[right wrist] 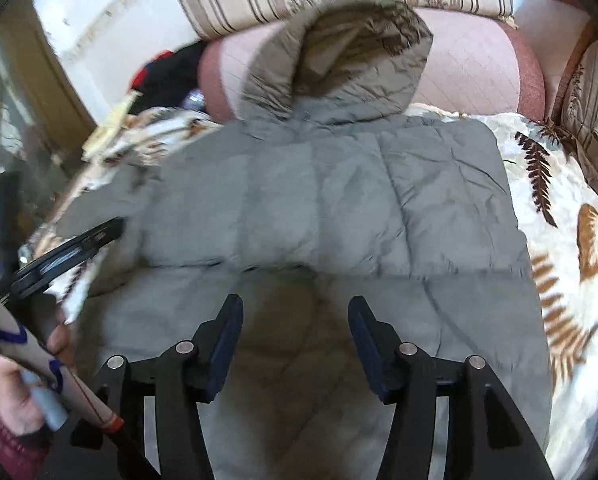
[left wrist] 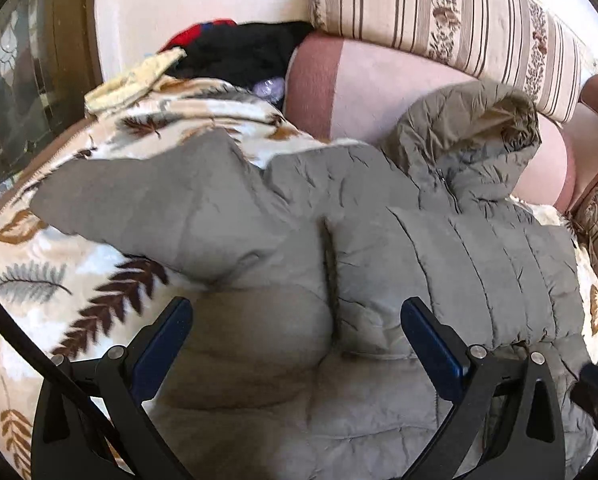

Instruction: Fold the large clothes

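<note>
A grey-green quilted puffer jacket (left wrist: 379, 248) lies spread on a leaf-patterned blanket (left wrist: 59, 280), hood (left wrist: 471, 144) toward the sofa back. One sleeve (left wrist: 147, 208) is laid across to the left. My left gripper (left wrist: 295, 320) is open, just above the jacket's lower body, holding nothing. In the right wrist view the jacket (right wrist: 339, 200) fills the middle, its hood (right wrist: 351, 60) at the top. My right gripper (right wrist: 295, 316) is open above the jacket's lower part, empty. The left gripper (right wrist: 67, 248) shows at the left edge, held by a hand.
Striped sofa cushions (left wrist: 439, 12) and a pink bolster (left wrist: 379, 92) run along the back. A pile of black, red and yellow clothes (left wrist: 227, 52) lies at the back left. A wooden glass door (left wrist: 31, 60) stands at the left.
</note>
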